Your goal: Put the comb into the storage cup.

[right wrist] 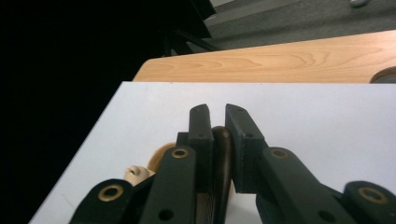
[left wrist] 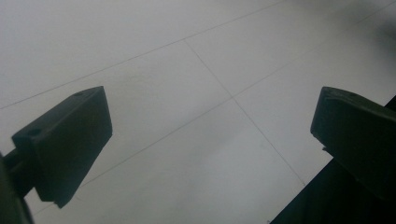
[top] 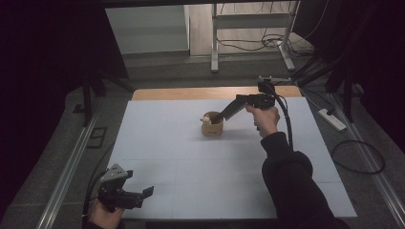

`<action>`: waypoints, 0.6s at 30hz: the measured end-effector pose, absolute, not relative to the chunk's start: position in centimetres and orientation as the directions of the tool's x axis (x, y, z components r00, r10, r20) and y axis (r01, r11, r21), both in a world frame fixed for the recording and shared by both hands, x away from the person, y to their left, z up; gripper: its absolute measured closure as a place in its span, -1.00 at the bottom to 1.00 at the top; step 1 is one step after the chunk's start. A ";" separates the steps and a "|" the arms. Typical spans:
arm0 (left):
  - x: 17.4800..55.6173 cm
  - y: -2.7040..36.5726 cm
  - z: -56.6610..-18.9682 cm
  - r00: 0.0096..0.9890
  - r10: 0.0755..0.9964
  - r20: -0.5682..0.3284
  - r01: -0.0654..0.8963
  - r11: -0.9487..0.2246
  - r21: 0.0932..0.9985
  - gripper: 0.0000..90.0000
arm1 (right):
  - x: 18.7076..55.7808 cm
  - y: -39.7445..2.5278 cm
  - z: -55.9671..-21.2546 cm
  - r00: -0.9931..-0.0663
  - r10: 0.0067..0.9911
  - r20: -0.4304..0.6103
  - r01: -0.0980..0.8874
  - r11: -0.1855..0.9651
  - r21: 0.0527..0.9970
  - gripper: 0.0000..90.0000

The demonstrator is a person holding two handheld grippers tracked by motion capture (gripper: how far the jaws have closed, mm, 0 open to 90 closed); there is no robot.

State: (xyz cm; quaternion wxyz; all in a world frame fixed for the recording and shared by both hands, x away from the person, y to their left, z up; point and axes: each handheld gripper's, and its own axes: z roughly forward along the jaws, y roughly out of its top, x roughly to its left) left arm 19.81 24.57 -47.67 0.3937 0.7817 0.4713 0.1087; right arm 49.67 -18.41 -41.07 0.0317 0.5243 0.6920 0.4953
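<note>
1. Wooden and round, the small cup (top: 212,125) stands upright near the middle of the white surface (top: 191,162), a little toward its far half, with a pale little object (top: 206,120) at its left rim; what that object is cannot be told.
2. Your right tool (top: 220,114) reaches down and left into the cup. In the right gripper view its jaws stand nearly together, clamped on the brown rim of the cup (right wrist: 222,154) that runs between them.
3. To do this well, keep the squeeze steady and lift straight up. The grip holds only one side of the wall, so the cup will likely tip if you swing it.
4. Watch the pale object (right wrist: 137,173), seen just left of the jaws. It may roll out if the cup tilts that way.
5. Your left tool (top: 143,193) rests at the near left corner of the surface, well apart from the cup. Its jaws are spread wide with nothing between them, above bare white sheet (left wrist: 196,116).
6. Nothing else lies on the surface, so your path looks clear. The bare wood strip (top: 210,92) along the far edge sits beyond the cup.
7. Mind the cable (top: 286,119) trailing from your right tool along your forearm.
</note>
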 end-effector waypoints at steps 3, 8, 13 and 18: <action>19.8 24.6 -47.7 0.532 0.822 -0.201 0.651 -0.246 0.718 -1.00 | 49.6 -18.3 -41.1 -0.448 0.773 0.450 0.687 -0.025 0.726 0.71; 19.8 24.6 -47.7 0.532 0.822 -0.201 0.651 -0.246 0.718 -1.00 | 49.5 -18.0 -41.1 -0.449 0.800 0.399 0.670 0.005 0.743 0.52; 19.8 24.6 -47.7 0.532 0.823 -0.200 0.651 -0.247 0.718 -1.00 | 49.4 -18.0 -41.0 -0.448 0.816 0.365 0.660 0.026 0.751 0.22; 19.8 24.5 -47.7 0.533 0.823 -0.199 0.651 -0.248 0.717 -1.00 | 49.3 -17.7 -41.0 -0.448 0.834 0.324 0.653 0.058 0.755 -0.09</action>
